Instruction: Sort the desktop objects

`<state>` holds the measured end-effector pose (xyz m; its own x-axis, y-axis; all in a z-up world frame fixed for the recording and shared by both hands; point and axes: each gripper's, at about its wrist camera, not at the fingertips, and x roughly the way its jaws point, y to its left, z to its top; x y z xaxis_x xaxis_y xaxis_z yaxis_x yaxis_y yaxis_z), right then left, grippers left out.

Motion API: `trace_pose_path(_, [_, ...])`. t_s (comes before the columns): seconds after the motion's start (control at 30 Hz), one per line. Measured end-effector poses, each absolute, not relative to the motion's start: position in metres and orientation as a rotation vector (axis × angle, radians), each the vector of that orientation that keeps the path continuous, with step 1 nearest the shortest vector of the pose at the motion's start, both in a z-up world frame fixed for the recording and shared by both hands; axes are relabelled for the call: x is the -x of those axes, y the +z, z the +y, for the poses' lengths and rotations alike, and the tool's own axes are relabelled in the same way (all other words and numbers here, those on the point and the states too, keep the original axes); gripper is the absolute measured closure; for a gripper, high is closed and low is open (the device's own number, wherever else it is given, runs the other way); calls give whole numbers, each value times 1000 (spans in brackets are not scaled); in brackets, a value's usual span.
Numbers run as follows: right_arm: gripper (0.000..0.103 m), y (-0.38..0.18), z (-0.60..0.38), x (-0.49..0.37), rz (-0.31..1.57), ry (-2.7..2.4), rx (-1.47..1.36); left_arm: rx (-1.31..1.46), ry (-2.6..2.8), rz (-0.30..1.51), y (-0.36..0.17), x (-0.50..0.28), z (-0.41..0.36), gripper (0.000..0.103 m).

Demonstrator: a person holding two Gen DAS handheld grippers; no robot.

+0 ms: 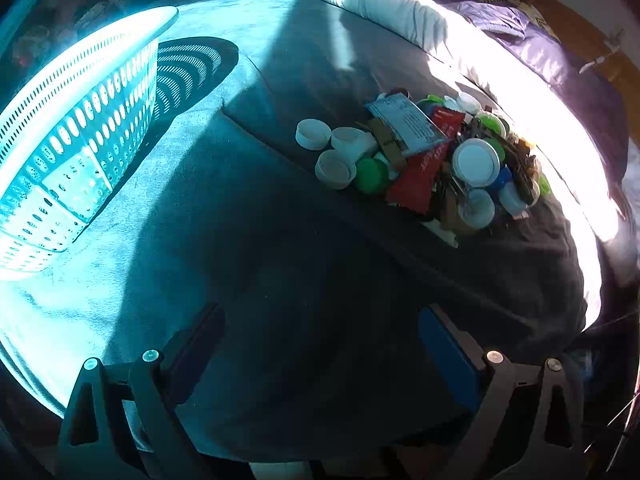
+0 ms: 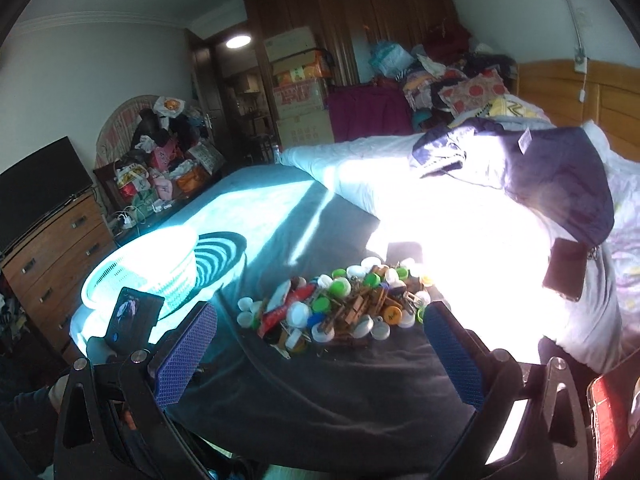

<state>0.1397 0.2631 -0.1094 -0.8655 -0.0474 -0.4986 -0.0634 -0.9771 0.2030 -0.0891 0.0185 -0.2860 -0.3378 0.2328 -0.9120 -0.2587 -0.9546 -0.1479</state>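
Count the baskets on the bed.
1. The basket sits in bright sun on the dark blanket, left of the pile of caps, clips and wrappers. Another seems unlikely, though glare washes out the bed's right side.

Print on red wrapper [image 1: 416, 178] and paper packet [image 1: 404, 120] illegible.

We see a bed [image 2: 320, 380] w/ dark blanket; on it a basket [image 2: 140, 268], cap pile [image 2: 340, 308], white duvet [image 2: 380, 168].
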Motion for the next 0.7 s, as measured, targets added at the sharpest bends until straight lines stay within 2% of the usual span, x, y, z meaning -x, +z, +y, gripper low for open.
trace_pose_path(0.23, [0,-154,291,-101,412,2946,951,1617,2457,-374,-303,166,25,4])
trace_pose_path(0.3, [0,-164,293,-88,420,2945,988,1647,2486,-428,-312,182,32,4])
trace_pose_path(0.4, [0,-178,295,-70,427,2949,1043,1591,2598,-299,-315,192,59,4])
trace_pose_path(0.47, [0,-186,298,-60,428,2950,1069,1589,2602,-283,-317,197,71,0])
trace_pose_path(0.6, [0,-196,308,-46,440,2942,1099,1589,2426,-140,-328,197,114,1])
trace_pose_path(0.7, [0,-202,319,-42,449,2926,1112,1545,2264,-27,-329,177,141,7])
